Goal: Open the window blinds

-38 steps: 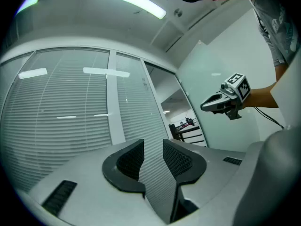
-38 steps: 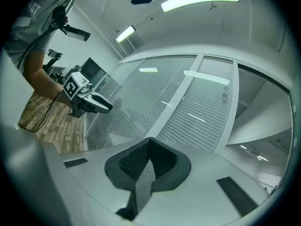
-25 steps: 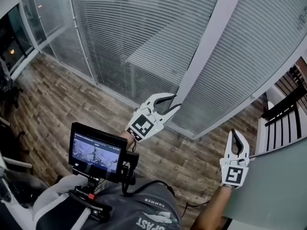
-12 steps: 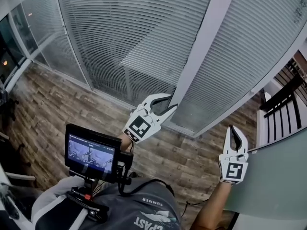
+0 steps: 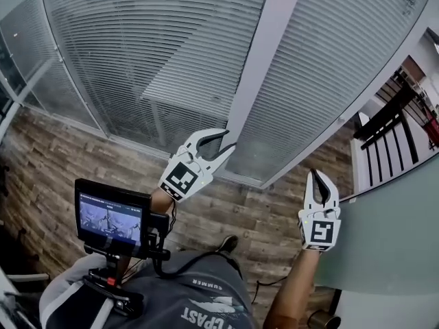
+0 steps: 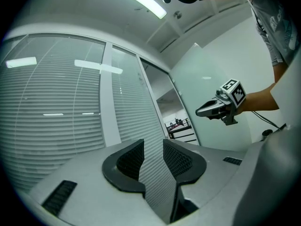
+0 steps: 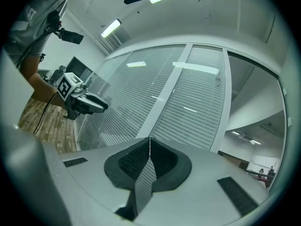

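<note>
— Looking down from over the shoulder, where are the tongs?

— Both are short of the window. The left gripper (image 5: 227, 141) is held out toward the foot of the grey post (image 5: 257, 60) with its jaws apart. The right gripper (image 5: 317, 177) sits lower and off to the side, its jaws pressed together on nothing. The blinds (image 5: 164, 40) hang on either side of that post, slats closed, right down to the wooden floor (image 5: 41, 149).

— And along the left one's own jaws?

— An empty gap, with only slats beyond it. I can't pick out a cord or a wand. I'd find the control before reaching, since grabbing the slats themselves would likely bend them.

— The right one's camera?

— The pads meet in a line with nothing caught between them. It faces the post, with a panel of blinds on each side.

— So how should the step be done?

— I reckon close in level with the open one, take the cord or wand squarely, and pull steadily rather than jerk. The closed one would have to open first if it's going to help.
</note>
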`<state>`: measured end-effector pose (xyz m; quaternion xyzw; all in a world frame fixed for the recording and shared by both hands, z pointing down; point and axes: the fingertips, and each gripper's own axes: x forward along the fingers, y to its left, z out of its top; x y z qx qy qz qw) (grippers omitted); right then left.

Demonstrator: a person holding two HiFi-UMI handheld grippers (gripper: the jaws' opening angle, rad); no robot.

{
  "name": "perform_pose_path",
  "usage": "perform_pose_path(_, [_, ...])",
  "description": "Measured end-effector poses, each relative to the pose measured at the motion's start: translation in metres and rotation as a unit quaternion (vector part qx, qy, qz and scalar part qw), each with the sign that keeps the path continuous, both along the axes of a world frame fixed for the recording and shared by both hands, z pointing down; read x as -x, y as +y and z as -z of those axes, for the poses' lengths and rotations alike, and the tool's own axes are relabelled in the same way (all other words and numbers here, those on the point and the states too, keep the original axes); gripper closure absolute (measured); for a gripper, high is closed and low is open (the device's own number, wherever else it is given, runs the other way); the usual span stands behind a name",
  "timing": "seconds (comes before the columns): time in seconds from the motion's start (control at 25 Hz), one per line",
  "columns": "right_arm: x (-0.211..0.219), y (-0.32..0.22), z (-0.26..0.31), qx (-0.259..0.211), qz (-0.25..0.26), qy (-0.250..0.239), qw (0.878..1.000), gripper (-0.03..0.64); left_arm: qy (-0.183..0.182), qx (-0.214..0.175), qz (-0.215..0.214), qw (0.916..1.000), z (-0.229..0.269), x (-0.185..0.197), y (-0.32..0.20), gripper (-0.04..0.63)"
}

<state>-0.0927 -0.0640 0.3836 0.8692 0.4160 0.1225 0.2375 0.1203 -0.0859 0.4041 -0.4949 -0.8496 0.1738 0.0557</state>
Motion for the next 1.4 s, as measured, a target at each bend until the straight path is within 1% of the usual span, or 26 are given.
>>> perform_pose_path(0.2, [0.018, 0.055, -0.006, -0.008, 0.009, -0.002, 1.0, 0.614, -0.005, -0.001, 0.012, 0.9999, 0.003, 0.021, 0.048, 0.463])
perform_pose_path(0.32, [0.036, 0.086, -0.01, -0.013, 0.015, -0.005, 1.0, 0.614, -0.004, -0.001, 0.017, 0.9998, 0.003, 0.043, 0.074, 0.463])
perform_pose_path(0.64, [0.083, 0.183, -0.015, -0.035, 0.031, -0.009, 0.999, 0.614, -0.016, -0.005, 0.025, 0.9995, 0.006, 0.1, 0.164, 0.463])
perform_pose_path(0.84, [0.112, 0.219, -0.018, -0.039, 0.044, -0.01, 0.998, 0.614, -0.019, 0.0, 0.036, 0.9992, 0.01, 0.132, 0.195, 0.463])
perform_pose_path(0.96, [0.122, 0.243, -0.016, -0.042, 0.046, -0.008, 0.998, 0.613, -0.016, 0.0, 0.037, 0.9992, 0.013, 0.146, 0.211, 0.463])
perform_pose_path(1.08, [0.126, 0.267, -0.02, -0.052, 0.041, -0.005, 0.998, 0.612, -0.007, -0.007, 0.034, 0.9994, 0.014, 0.151, 0.231, 0.463])
perform_pose_path(1.2, [0.125, 0.302, -0.017, -0.055, 0.028, -0.01, 0.998, 0.612, -0.01, -0.006, 0.032, 0.9994, 0.026, 0.147, 0.261, 0.463])
perform_pose_path(1.4, [0.133, 0.351, -0.025, -0.063, -0.025, -0.022, 0.997, 0.602, -0.002, -0.004, 0.015, 0.9999, 0.037, 0.15, 0.296, 0.463])
